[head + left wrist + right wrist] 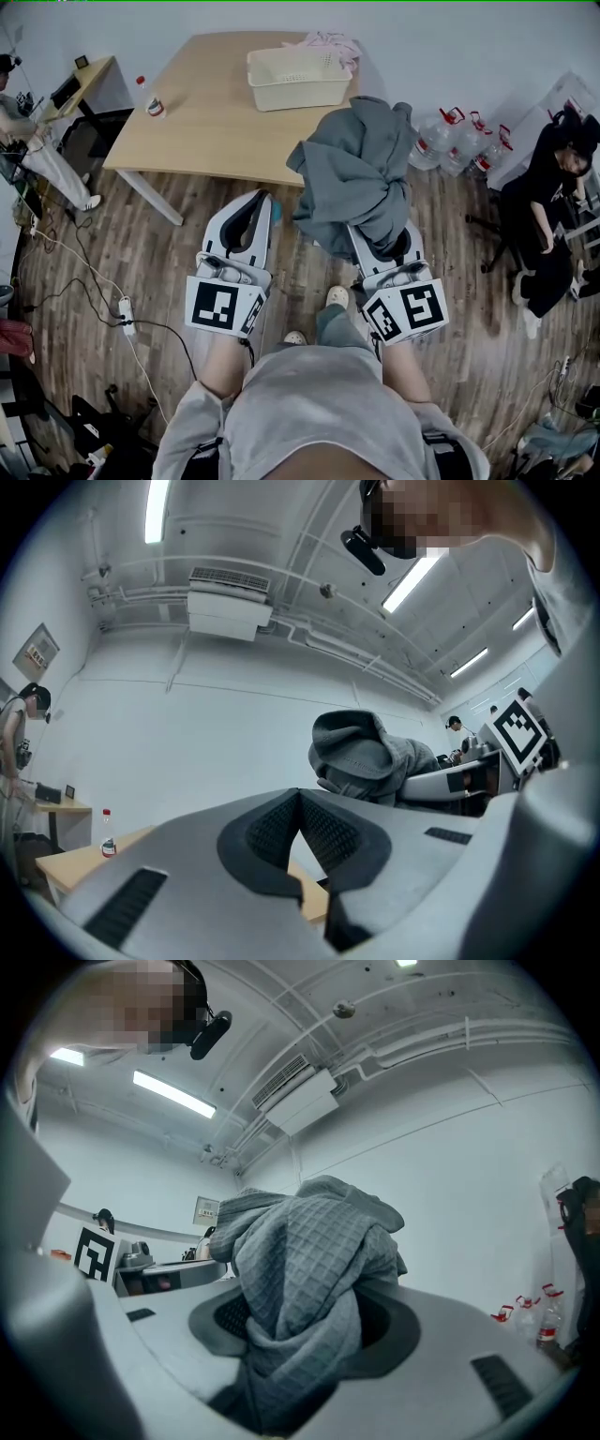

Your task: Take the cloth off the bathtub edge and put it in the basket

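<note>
Cloth (356,173), grey and waffle-woven, is bunched in the right gripper (380,246), whose jaws stand wide and press on the thick wad between them. In the right gripper view the cloth (300,1279) rises out of the jaws in a twisted column and folds over at the top. From the head view its long axis runs along the gripper's line, from the jaws toward the near edge of the table (206,131), and its far end overlaps that edge. It is held in the air, above the wooden floor (122,253) in front of the table.

The basket (300,94) sits at the far side of the table, beyond the cloth and a little to the left, with its mouth up. Bare tabletop lies between the basket and the near edge; a small bottle (155,106) stands well off at the left corner. Water jugs (441,141) stand on the floor to the right.

Both forearms reach forward, side by side. The left gripper (255,202) points toward the table, its jaws together with nothing between them.
</note>
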`<state>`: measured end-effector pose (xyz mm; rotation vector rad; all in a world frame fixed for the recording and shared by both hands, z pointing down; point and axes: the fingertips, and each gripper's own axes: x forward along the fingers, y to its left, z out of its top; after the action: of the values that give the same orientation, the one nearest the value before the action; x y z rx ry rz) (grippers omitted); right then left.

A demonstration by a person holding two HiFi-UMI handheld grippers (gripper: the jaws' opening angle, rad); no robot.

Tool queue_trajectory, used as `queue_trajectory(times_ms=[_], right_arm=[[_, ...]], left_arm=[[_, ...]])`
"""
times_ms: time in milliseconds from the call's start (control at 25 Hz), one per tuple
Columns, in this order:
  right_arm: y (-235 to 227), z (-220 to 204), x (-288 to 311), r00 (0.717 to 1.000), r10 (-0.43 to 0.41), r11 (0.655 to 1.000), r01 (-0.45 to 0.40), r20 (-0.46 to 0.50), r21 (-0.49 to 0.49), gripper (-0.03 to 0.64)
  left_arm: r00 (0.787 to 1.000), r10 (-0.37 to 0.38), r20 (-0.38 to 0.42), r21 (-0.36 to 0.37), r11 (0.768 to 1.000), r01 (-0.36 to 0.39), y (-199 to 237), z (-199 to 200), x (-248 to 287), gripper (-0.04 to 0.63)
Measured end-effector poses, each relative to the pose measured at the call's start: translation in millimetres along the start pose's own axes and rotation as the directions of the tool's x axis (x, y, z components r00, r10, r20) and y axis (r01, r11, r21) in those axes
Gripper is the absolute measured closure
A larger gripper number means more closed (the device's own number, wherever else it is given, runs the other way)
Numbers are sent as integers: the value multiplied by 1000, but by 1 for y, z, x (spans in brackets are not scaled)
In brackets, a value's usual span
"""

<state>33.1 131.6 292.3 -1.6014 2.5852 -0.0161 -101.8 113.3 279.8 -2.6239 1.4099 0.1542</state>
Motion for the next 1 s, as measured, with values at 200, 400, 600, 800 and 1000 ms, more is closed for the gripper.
queue_trajectory(times_ms=[200,400,600,800,1000], right_arm=[[-22,2,22,1000,22,1000,-22,5,4,395],[-54,5,46,999,42,999,-42,12,7,395],[-92,9,68,998,63,998,-63,17,6,394],[-127,10,86,996,88,996,-89,16,7,396],[-155,11,102,992,125,992,-125,16,4,394]], left_arm=[[1000,21,1,11,1000,-21,7,0,28,598],[999,42,10,18,999,-42,10,-3,65,598],[998,62,15,27,998,-63,7,-5,107,598],[996,89,16,31,996,-89,4,-10,142,598],[992,124,17,35,992,-124,1,-15,170,598]])
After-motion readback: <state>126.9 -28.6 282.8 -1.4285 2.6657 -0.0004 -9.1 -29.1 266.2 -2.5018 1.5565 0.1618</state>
